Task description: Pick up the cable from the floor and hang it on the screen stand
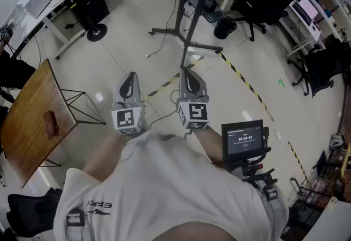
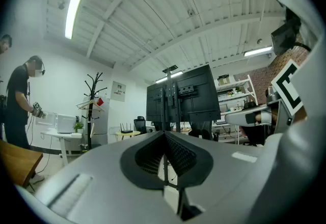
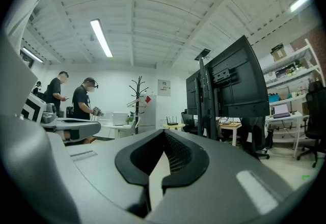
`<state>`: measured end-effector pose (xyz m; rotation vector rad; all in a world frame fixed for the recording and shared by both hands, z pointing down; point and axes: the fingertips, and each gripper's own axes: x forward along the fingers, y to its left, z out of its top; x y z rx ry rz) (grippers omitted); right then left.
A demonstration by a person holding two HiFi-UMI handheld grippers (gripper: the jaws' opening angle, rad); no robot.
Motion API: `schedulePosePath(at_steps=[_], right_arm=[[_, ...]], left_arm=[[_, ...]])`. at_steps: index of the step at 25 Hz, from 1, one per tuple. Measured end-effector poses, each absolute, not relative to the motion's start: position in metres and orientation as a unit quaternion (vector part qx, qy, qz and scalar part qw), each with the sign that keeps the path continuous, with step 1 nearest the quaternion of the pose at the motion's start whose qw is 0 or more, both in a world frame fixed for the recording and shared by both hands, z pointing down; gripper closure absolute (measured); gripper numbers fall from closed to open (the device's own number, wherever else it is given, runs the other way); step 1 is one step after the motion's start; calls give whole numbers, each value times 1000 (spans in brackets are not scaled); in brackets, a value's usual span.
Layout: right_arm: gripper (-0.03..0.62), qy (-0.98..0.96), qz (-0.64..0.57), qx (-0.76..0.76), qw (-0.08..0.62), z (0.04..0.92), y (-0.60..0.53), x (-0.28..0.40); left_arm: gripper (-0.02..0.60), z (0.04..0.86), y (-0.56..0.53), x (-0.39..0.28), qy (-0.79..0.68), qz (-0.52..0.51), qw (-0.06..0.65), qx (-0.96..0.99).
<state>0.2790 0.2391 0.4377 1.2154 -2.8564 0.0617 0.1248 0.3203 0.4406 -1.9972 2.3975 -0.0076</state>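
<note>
Looked steeply down over a person's white-shirted shoulders onto a pale tiled floor (image 1: 109, 64). Held the left grey two-jaw gripper (image 1: 131, 75) and the right grey two-jaw gripper (image 1: 185, 69) level and side by side, both aimed toward 12 o'clock. Showed the left jaws pressed together at the tips, pinching nothing. Showed the right jaws likewise closed tip to tip, also empty. Found the thin dark cable (image 1: 163, 41) lying loose on the floor at 12 o'clock from the left gripper, well apart from both grippers, trailing toward the base of the tall black screen stand (image 1: 185, 37). Placed that stand at 12 o'clock from the right gripper, and straight ahead in both gripper views, dark screen mounted high. Caught a yellow-and-black striped floor tape (image 1: 241, 78) at 3 o'clock from the right gripper. Set a slanted brown wooden tabletop (image 1: 27, 103) at 9 o'clock, bearing a small reddish-brown object (image 1: 51, 124). Noted a small black display unit (image 1: 244, 140) at 5 o'clock, beside the person's hip.
</note>
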Motion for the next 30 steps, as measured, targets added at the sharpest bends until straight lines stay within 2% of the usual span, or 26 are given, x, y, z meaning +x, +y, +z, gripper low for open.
schedulePosePath(at_steps=[5,14,21,30], right_arm=[[580,-918,18,395,19,446,227,279],[580,-909,15,415,41,455,127,158],[580,-895,4,445,40,442,60,78],[580,-880,-7,471,59,445,6,30]], left_arm=[[578,448,307,124,765,5,15,-644],[578,455,197,4,748,16,4,-663],[578,437,122,-73,719,23,34,-694],[578,434,68,-136,711,30,33,-702]])
